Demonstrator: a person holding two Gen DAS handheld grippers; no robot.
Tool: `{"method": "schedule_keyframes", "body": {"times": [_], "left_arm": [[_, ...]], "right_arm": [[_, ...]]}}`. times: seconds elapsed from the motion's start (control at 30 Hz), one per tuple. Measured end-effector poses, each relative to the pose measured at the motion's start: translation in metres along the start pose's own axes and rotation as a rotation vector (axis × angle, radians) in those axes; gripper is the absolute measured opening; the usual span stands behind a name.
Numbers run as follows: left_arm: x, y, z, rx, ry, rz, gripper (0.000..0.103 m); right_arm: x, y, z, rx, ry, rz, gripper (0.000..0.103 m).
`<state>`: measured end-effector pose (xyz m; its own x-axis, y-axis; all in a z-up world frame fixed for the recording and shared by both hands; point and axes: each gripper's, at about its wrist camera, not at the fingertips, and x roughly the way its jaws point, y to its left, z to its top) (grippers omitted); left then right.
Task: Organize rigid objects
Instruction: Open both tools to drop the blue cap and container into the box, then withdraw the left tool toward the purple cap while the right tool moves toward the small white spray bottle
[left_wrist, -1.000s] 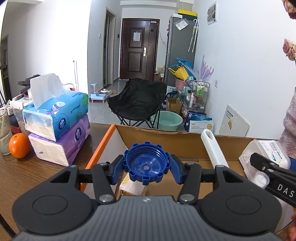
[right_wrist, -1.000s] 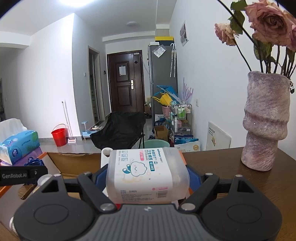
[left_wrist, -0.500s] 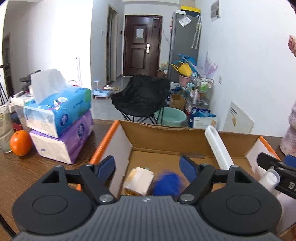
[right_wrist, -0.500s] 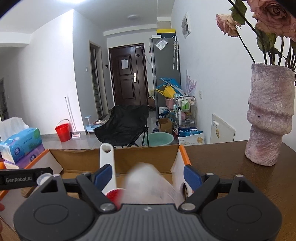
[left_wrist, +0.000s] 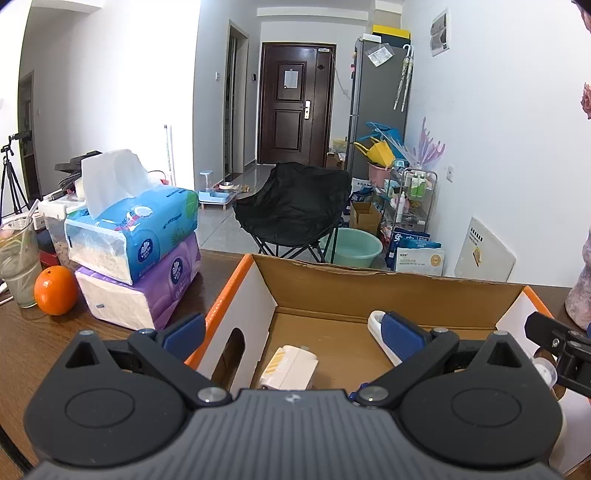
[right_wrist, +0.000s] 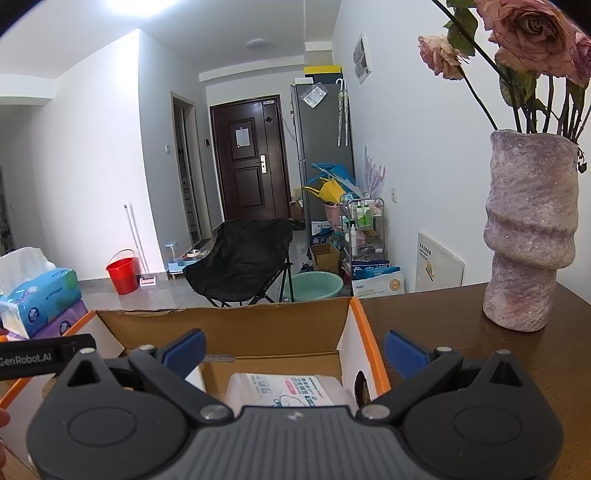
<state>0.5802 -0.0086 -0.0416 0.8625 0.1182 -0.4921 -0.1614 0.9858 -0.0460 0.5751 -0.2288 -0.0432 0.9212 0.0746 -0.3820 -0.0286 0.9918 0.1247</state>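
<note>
An open cardboard box (left_wrist: 391, 291) with orange edges stands on the brown table and shows in the right wrist view too (right_wrist: 229, 328). My left gripper (left_wrist: 293, 336) is open and empty above its left side. Inside lie a small white and yellow carton (left_wrist: 290, 367) and a white handled tool (left_wrist: 376, 325). My right gripper (right_wrist: 295, 352) is open and empty above the box's right side. A clear plastic container with a printed label (right_wrist: 288, 387) lies in the box just below it. The blue cap is hidden.
Two stacked tissue packs (left_wrist: 136, 240), an orange (left_wrist: 56, 285) and a glass (left_wrist: 18, 266) stand left of the box. A pink vase with dried roses (right_wrist: 528, 236) stands on the table to the right. A black chair (left_wrist: 291, 210) is beyond the table.
My left gripper opened and the blue cap dropped into the box. My right gripper opened and the clear container dropped into the box.
</note>
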Motion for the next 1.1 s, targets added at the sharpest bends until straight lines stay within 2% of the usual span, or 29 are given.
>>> {"method": "schedule_keyframes", "body": {"times": [0.63,1.1], "left_arm": [[-0.030,0.009,-0.003,-0.037,-0.031,0.008,0.103],[-0.076,0.023,-0.022,-0.052,-0.053,0.003,0.103]], "right_arm": [[-0.028,-0.011,-0.001,0.014,-0.044,-0.044,0.103],[-0.083,-0.023,-0.016,0.016,-0.072,-0.089,0.103]]}}
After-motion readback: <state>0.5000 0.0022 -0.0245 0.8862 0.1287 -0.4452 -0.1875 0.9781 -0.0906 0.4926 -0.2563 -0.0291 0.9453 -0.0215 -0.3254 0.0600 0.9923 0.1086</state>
